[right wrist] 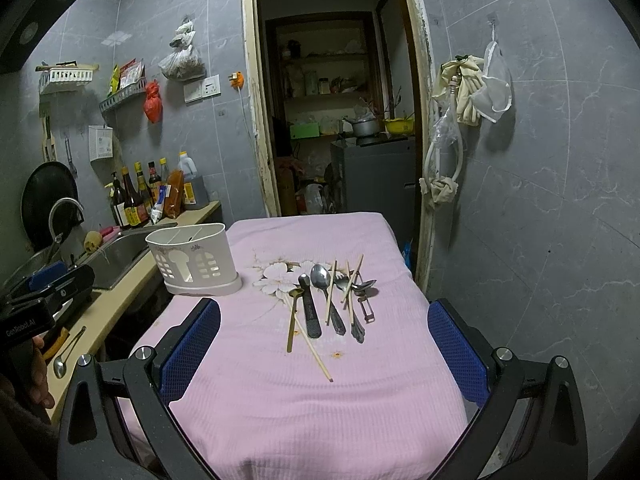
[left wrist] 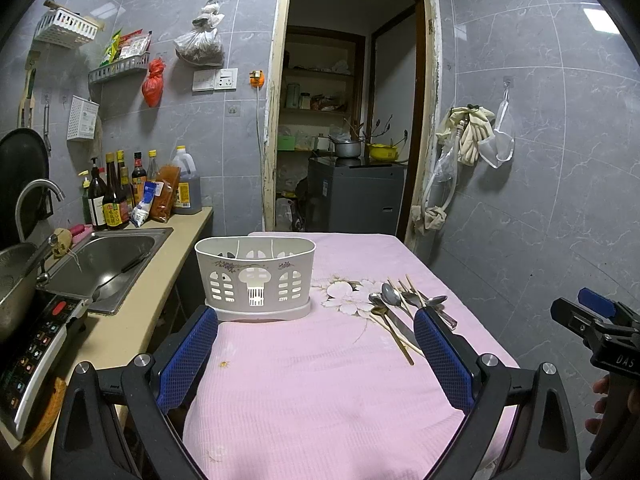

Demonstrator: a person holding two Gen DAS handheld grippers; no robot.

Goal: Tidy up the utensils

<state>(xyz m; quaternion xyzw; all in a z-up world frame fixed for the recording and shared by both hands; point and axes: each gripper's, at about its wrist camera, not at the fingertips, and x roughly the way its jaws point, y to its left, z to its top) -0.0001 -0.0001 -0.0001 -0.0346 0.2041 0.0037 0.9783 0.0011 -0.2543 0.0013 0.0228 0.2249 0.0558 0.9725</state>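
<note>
Clearly nothing sorted yet: white caddy [right wrist: 194,258] stands empty at left centre of the right wrist view, on the pink-covered tabletop [right wrist: 320,400]. Utensil pile [right wrist: 332,300] lies loose at frame centre, well apart from the caddy: steel spoons [right wrist: 321,276], a gold spoon [right wrist: 294,312], wooden chopsticks [right wrist: 310,338], a fork, overlapping.

Step in hand, as judged: first pick. Best to take an outlier, the long chopstick or the gold spoon nearest the camera, since their ends lie free of the heap. Come down across the shaft, not along it; thin pieces flat on soft cloth will want a pinch pressed into the fabric. Sort by kind into the caddy's divided sections.

Right gripper [right wrist: 324,344]: jaws spread wide, holding nothing, hovering above the cloth short of the pile.

Left gripper [left wrist: 316,344]: likewise spread wide and empty, caddy [left wrist: 256,276] centred just ahead, pile to its right.
</note>
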